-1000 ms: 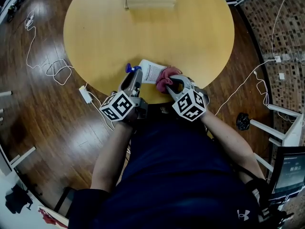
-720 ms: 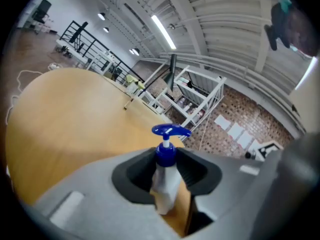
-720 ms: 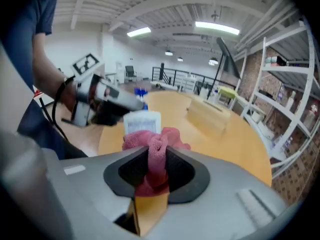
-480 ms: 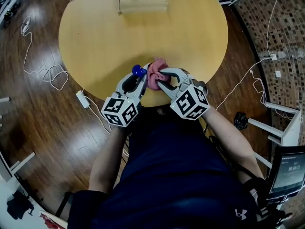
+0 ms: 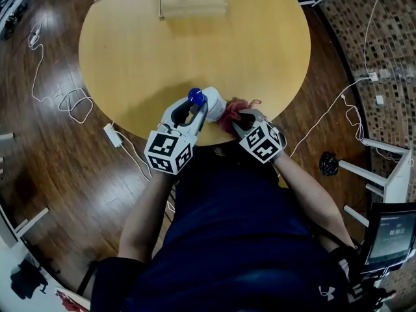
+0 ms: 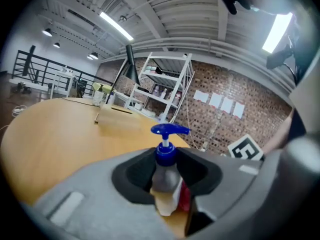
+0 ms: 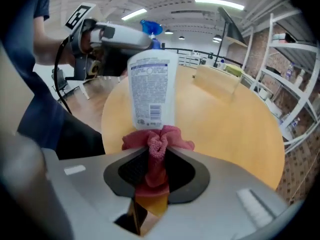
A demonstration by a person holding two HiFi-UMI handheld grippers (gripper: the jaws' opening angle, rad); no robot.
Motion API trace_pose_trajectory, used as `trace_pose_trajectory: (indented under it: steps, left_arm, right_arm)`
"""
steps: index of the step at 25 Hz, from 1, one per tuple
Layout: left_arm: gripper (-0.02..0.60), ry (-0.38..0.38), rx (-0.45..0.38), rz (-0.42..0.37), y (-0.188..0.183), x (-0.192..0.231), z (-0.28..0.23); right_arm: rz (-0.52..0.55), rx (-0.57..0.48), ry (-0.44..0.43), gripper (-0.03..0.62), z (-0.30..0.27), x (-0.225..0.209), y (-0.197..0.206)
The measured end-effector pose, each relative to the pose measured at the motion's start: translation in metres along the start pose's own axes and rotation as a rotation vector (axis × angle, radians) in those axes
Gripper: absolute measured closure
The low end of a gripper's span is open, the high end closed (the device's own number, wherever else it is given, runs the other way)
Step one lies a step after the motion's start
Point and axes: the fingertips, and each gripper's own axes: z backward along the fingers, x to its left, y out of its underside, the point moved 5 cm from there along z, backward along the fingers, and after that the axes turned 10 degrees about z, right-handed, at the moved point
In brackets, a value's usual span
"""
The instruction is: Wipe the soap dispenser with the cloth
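Note:
The soap dispenser (image 5: 211, 101) is a white bottle with a blue pump (image 5: 196, 96), held upright above the near edge of the round wooden table (image 5: 162, 51). My left gripper (image 5: 195, 112) is shut on its neck just under the pump (image 6: 169, 131). My right gripper (image 5: 236, 117) is shut on a bunched pink cloth (image 5: 235, 108). In the right gripper view the cloth (image 7: 157, 144) presses against the lower front of the labelled bottle (image 7: 150, 91), with the left gripper (image 7: 112, 34) behind it.
A pale wooden box (image 5: 193, 0) with a slot lies at the table's far edge. White cables (image 5: 58, 93) and a charger (image 5: 114, 135) trail over the dark wood floor at left. A metal shelf rack (image 6: 167, 91) stands beyond the table.
The bottle has gone from lying on the table to upright in my left gripper, which rolled and rose. My right gripper swung the cloth from the bottle's far side down to its right side.

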Motion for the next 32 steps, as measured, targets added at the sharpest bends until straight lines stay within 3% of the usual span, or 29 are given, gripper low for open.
trace_pose_trajectory:
  steps: [3,6,8,10,13,17,19,21,23,24,27,29,32]
  left_arm:
    - [0.451,-0.001,0.009,-0.010,-0.001,0.000,0.001]
    - [0.451,-0.005,0.009,-0.024,-0.001,-0.001,0.001]
    - [0.451,-0.016,0.010,-0.029,0.000,-0.002,0.000]
    - [0.451,-0.021,0.028,-0.059,0.000,-0.005,-0.003]
    - [0.451,0.016,0.102,-0.245,0.004,-0.017,-0.009]
    - [0.451,0.142,0.210,-0.537,0.016,-0.026,-0.012]
    - [0.446,0.161,0.244,-0.618,0.018,-0.028,-0.012]
    - [0.412,0.140,0.251,-0.641,0.018,-0.027,-0.012]
    - [0.385,0.086,0.228,-0.583,0.016,-0.025,-0.007]
    - [0.382,0.048,0.207,-0.507,0.014,-0.025,-0.002]
    - [0.383,-0.059,0.171,-0.106,0.009,-0.031,0.011]
    - [0.393,-0.125,0.157,0.068,0.012,-0.036,0.013]
    - [0.411,-0.184,0.124,0.091,0.016,-0.041,0.009]
  right_arm:
    - [-0.020,-0.159,0.056,0.493,0.032,-0.010,-0.038]
    - [0.057,-0.290,0.073,0.493,0.052,-0.009,-0.084]
    - [0.107,-0.268,0.059,0.493,0.042,-0.002,-0.083]
    - [0.085,-0.182,0.030,0.493,0.024,0.005,-0.053]
    - [-0.072,-0.139,0.049,0.493,0.027,-0.006,-0.015]
    - [-0.236,-0.313,0.135,0.493,0.079,-0.062,-0.032]
    - [-0.246,-0.379,0.125,0.493,0.094,-0.081,-0.049]
    - [-0.203,-0.379,0.108,0.493,0.090,-0.088,-0.063]
    - [-0.154,-0.352,0.084,0.493,0.074,-0.085,-0.073]
    - [-0.142,-0.340,0.066,0.493,0.066,-0.080,-0.076]
    - [-0.153,-0.281,0.029,0.493,0.056,-0.065,-0.072]
    - [-0.215,-0.248,0.004,0.494,0.059,-0.060,-0.064]
    - [-0.308,-0.232,-0.075,0.493,0.063,-0.047,-0.059]
